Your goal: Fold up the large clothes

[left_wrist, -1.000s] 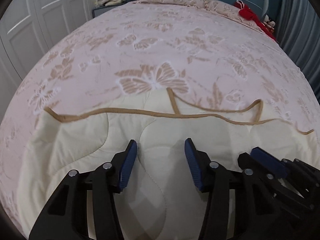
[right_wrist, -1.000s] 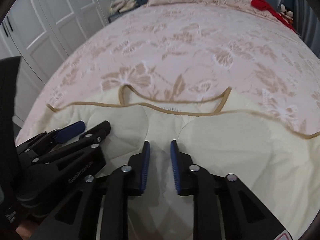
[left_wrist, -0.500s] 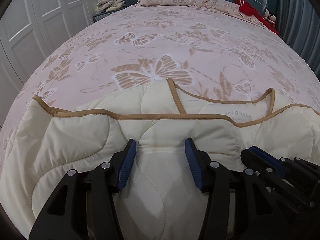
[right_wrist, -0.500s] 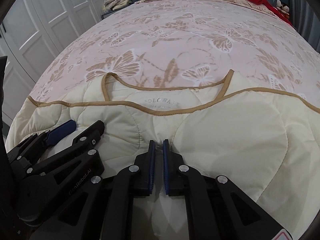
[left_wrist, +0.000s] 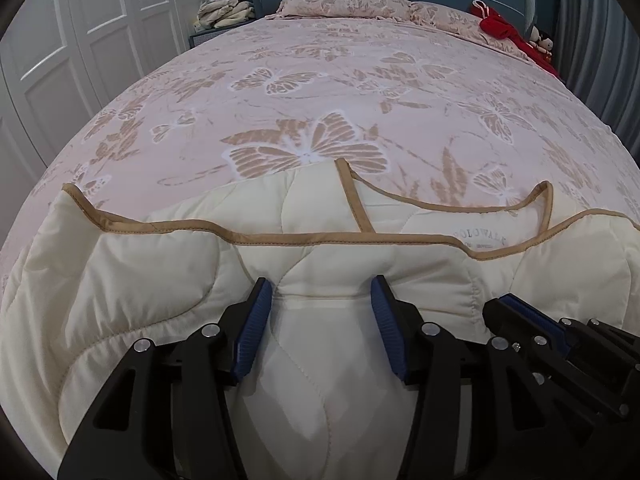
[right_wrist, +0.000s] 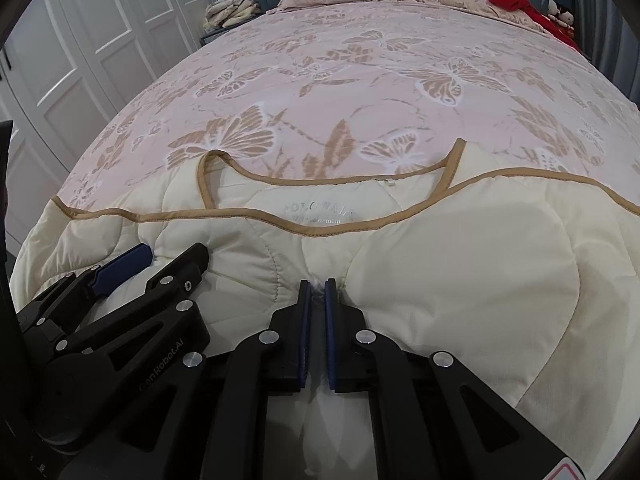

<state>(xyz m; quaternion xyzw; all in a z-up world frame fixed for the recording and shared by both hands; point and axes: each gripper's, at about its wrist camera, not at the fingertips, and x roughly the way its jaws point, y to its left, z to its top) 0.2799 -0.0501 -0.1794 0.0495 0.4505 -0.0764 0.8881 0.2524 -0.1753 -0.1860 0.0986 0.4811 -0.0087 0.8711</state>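
Note:
A cream quilted jacket (left_wrist: 160, 280) with tan trim lies at the near end of the bed, neckline and label facing up; it also shows in the right wrist view (right_wrist: 460, 264). My left gripper (left_wrist: 322, 292) is open, its jaws standing wide on either side of a bulge of the jacket's fabric. My right gripper (right_wrist: 319, 286) is shut on a pinch of the jacket's fabric. The two grippers sit side by side: the right one shows at the right of the left view (left_wrist: 532, 316), the left one at the left of the right view (right_wrist: 132, 260).
The bed (left_wrist: 320, 80) has a pink butterfly-print cover and pillows (left_wrist: 344, 0) at the far end. Red clothing (left_wrist: 504, 28) lies at the far right. A pile of folded cloth (left_wrist: 224, 10) sits on a nightstand. White wardrobe doors (left_wrist: 80, 40) stand at the left.
My right gripper has closed on the jacket's fabric. Both grippers have dropped lower and moved forward over the jacket. The left gripper stays open.

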